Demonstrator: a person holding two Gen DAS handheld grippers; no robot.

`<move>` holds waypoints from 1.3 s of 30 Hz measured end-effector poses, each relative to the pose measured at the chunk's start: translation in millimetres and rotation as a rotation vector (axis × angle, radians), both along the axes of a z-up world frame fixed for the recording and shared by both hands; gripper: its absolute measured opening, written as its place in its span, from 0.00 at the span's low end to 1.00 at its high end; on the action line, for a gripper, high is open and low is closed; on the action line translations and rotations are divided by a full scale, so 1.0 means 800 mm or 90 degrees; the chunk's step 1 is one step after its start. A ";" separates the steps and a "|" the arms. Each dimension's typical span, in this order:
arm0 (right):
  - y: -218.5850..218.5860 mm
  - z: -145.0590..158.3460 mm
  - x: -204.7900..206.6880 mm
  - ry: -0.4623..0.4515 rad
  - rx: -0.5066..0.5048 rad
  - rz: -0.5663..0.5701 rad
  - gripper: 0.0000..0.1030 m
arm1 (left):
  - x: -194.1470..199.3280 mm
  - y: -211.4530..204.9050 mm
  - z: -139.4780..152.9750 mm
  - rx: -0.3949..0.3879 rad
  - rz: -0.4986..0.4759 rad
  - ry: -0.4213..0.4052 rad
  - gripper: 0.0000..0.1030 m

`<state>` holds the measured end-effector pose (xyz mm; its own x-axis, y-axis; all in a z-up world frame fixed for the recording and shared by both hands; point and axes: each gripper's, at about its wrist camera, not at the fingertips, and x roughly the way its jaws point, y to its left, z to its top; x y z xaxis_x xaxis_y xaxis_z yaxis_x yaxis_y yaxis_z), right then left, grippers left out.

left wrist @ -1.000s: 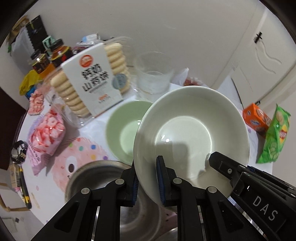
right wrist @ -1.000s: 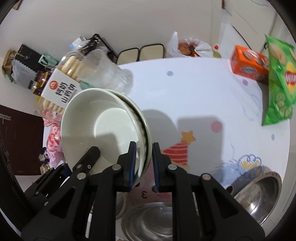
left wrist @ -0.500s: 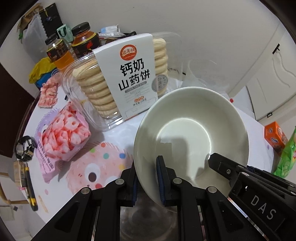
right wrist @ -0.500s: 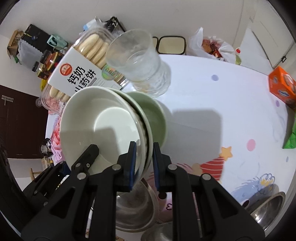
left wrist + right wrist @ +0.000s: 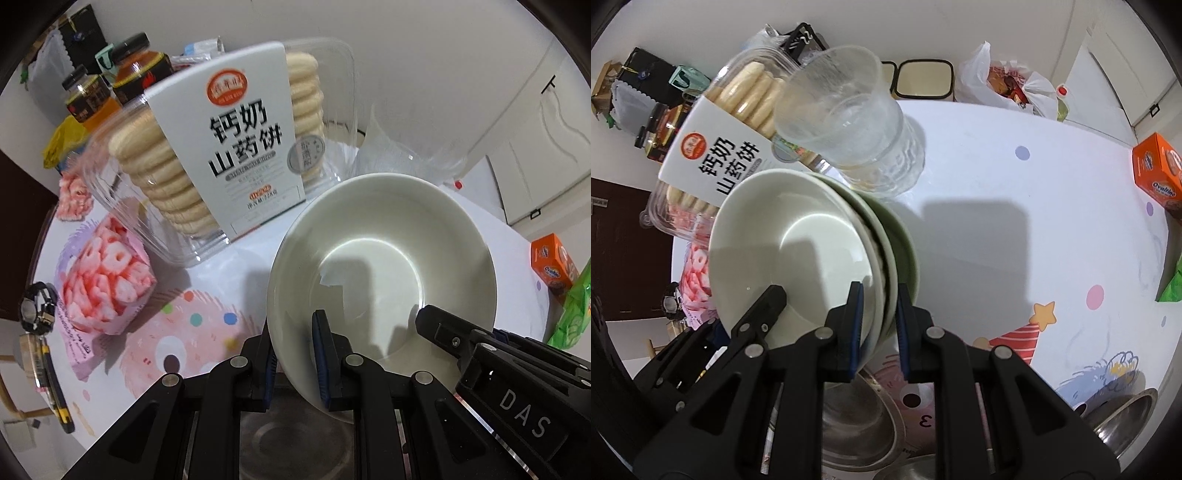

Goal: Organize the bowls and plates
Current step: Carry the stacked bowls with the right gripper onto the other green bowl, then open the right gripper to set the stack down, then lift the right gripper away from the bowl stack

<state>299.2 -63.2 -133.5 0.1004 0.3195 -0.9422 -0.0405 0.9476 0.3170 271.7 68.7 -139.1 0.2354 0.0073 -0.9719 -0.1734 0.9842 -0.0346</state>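
A white bowl (image 5: pixel 384 258) hangs tilted over the table, and the right wrist view shows it nested in a second white bowl (image 5: pixel 888 269). My left gripper (image 5: pixel 295 332) is shut on the left rim. My right gripper (image 5: pixel 879 295) is shut on the opposite rim, across both nested bowls. Each view also shows the other gripper's black finger: the right gripper's finger (image 5: pixel 428 321) and the left gripper's finger (image 5: pixel 774 295). A green bowl (image 5: pixel 907 243) sits just behind and under the white pair, hidden in the left wrist view. A steel bowl (image 5: pixel 864 417) lies below the fingers.
A clear box of biscuits (image 5: pixel 221 147) and a clear plastic cup (image 5: pixel 849 122) stand close behind the bowls. A pink snack bag (image 5: pixel 107 269), sauce jars (image 5: pixel 136 70), an orange box (image 5: pixel 1156 166), a green crisp bag (image 5: pixel 572 314) and a second steel bowl (image 5: pixel 1123 417) are around.
Both grippers carried the white bowls toward the biscuit box and lower. The green bowl, first beside them in the left view, now lies hidden behind and under them.
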 end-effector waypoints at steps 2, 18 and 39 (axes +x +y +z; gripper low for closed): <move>0.001 -0.004 0.000 0.004 -0.004 -0.004 0.18 | 0.001 -0.001 -0.004 -0.001 -0.007 0.003 0.17; 0.003 0.005 0.017 0.024 0.013 -0.045 0.45 | 0.032 -0.024 -0.002 0.029 -0.026 0.002 0.33; -0.045 0.050 -0.037 -0.029 0.042 -0.078 0.60 | -0.033 -0.037 0.067 0.009 -0.028 -0.069 0.73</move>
<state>269.3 -99.4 -93.5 0.1843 0.3628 -0.9135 0.0581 0.9237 0.3786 245.0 39.2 -85.8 0.3391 0.0077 -0.9407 -0.1257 0.9914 -0.0372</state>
